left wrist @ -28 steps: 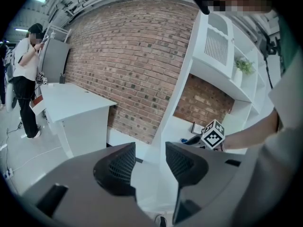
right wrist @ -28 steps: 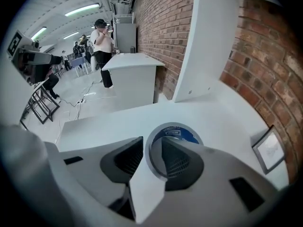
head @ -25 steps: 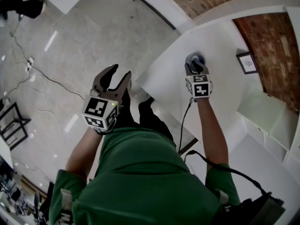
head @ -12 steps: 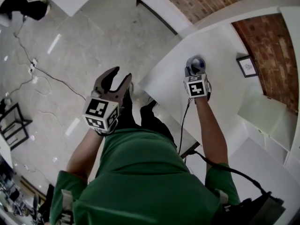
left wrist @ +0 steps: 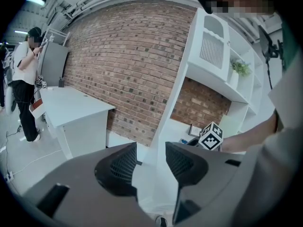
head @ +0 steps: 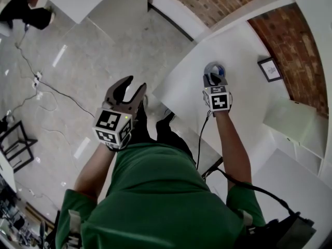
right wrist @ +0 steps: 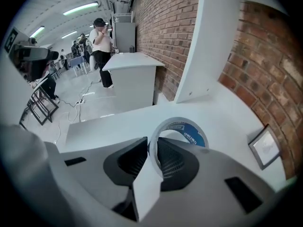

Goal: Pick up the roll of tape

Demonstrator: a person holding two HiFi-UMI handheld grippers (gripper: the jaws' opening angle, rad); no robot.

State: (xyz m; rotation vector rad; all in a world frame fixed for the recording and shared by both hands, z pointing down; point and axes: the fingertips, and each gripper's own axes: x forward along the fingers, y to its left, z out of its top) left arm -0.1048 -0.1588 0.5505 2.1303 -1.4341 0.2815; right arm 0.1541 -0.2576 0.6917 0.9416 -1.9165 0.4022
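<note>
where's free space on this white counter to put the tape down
Bare counter spreads left of the roll of tape to its open edge; a narrower strip lies between roll and picture frame. Crowded only by the frame at the brick wall. Right gripper jaws are closing on the roll.

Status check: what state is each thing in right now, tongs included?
Right tongs, closing on the tape's wall.
Tape, on edge, held by its wall.
Left tongs, open, empty, over the floor.
Frame, beside the brick wall, untouched.
</note>
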